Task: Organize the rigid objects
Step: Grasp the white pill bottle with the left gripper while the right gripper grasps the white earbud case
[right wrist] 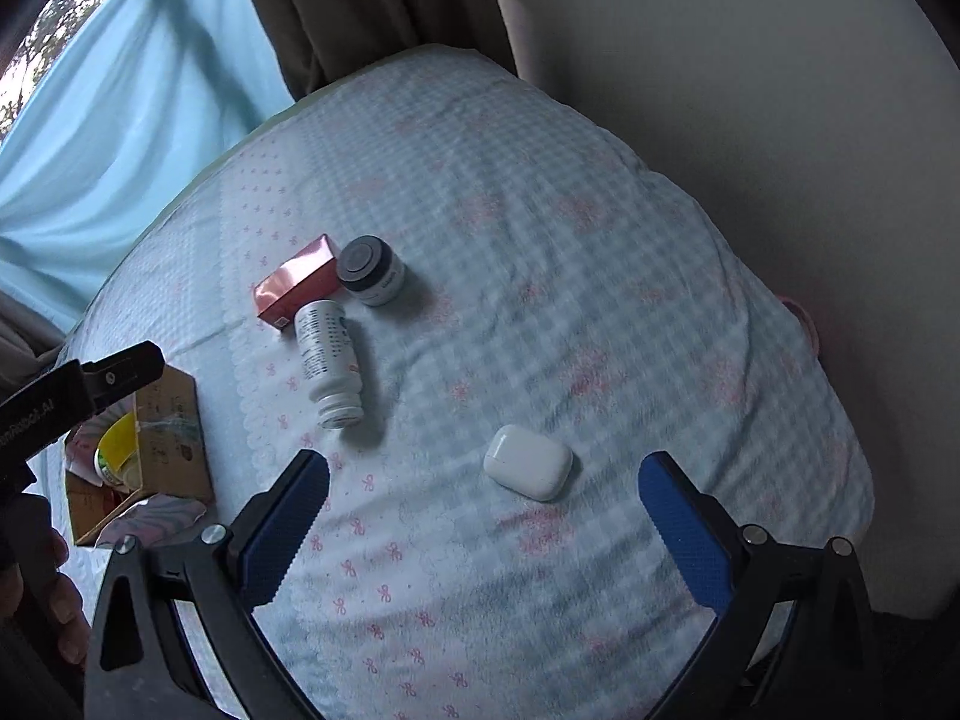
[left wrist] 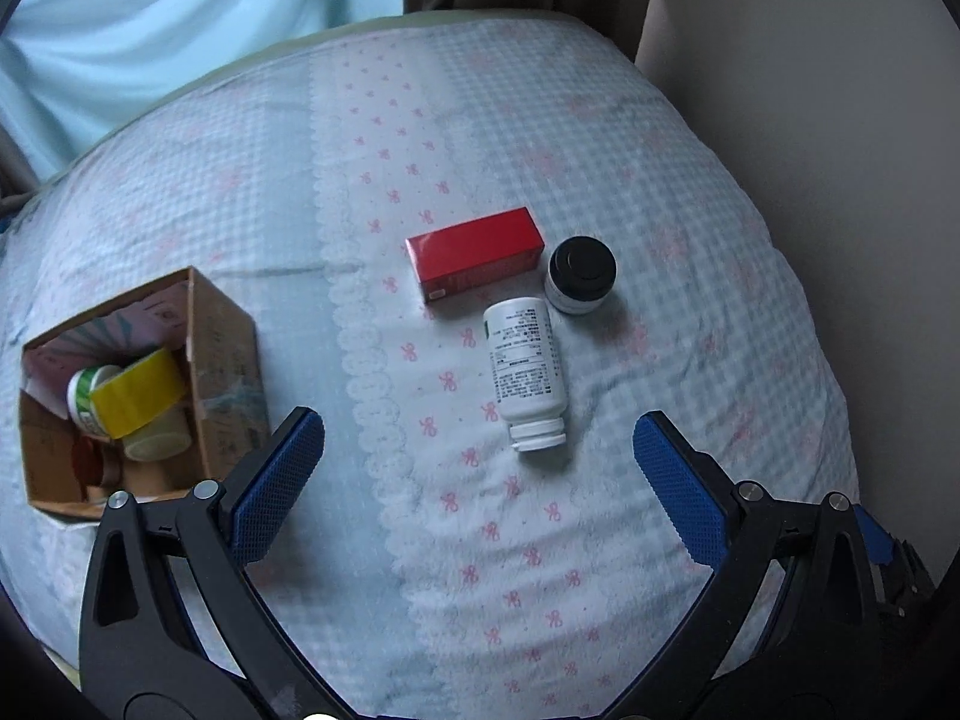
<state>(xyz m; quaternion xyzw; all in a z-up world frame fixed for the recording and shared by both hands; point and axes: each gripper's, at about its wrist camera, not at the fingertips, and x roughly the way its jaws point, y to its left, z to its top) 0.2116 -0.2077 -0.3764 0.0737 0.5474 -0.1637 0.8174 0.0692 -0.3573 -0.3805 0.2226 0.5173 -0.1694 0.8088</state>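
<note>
Where gingham bedspread (left wrist: 630,138) meets blue curtain (left wrist: 150,30), beige wall (left wrist: 840,90); both grippers' fingers spread, empty.

Red box (left wrist: 475,254), white bottle (left wrist: 525,369), black-lidded jar (left wrist: 581,275), white case (right wrist: 528,461), blue-checked, pink-bowed bedspread (left wrist: 630,138), yellow tape (left wrist: 137,393).

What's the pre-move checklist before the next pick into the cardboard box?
1. Left gripper open, empty: ok.
2. Right gripper open, empty: ok.
3. White bottle lies on its side, lined up between the left gripper's fingers: ok.
4. White earbud case clear of its neighbours, ahead of the right gripper: ok.
5. Red box and black-lidded jar crowd the bottle's base: not ok.
6. Room left in the cardboard box: cannot tell.
</note>
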